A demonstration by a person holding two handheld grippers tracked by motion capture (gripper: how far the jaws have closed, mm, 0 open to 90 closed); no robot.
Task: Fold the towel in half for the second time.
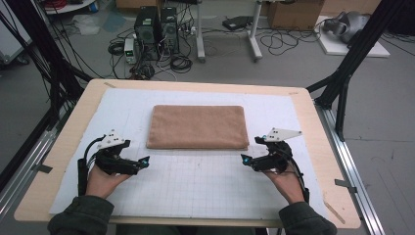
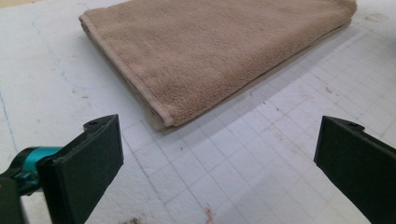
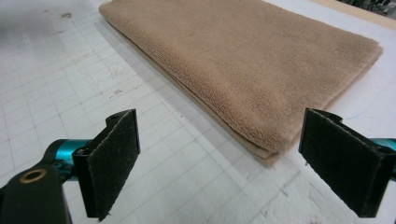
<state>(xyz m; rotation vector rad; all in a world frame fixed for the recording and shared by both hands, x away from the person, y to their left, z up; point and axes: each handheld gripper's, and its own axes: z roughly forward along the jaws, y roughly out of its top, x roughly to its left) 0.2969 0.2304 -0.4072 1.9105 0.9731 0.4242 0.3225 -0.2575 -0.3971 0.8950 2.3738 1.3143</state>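
Bare gridded mat [image 1: 195,181] between tongs; folded towel [image 1: 197,127] just beyond.

Left gripper [image 1: 145,160] and right gripper [image 1: 243,159] low, pointing inward; jaws wide apart, holding nothing.

At 12 o'clock of my jaws lies the plain tan-brown towel [image 1: 197,127]. My left gripper [image 1: 145,162] and right gripper [image 1: 244,159] are black with teal accents. The mat [image 1: 205,186] is white, gridded with faint lines; the table [image 1: 68,142] is pale wood.

No readable text, label, brand, number or sign appears on anything here
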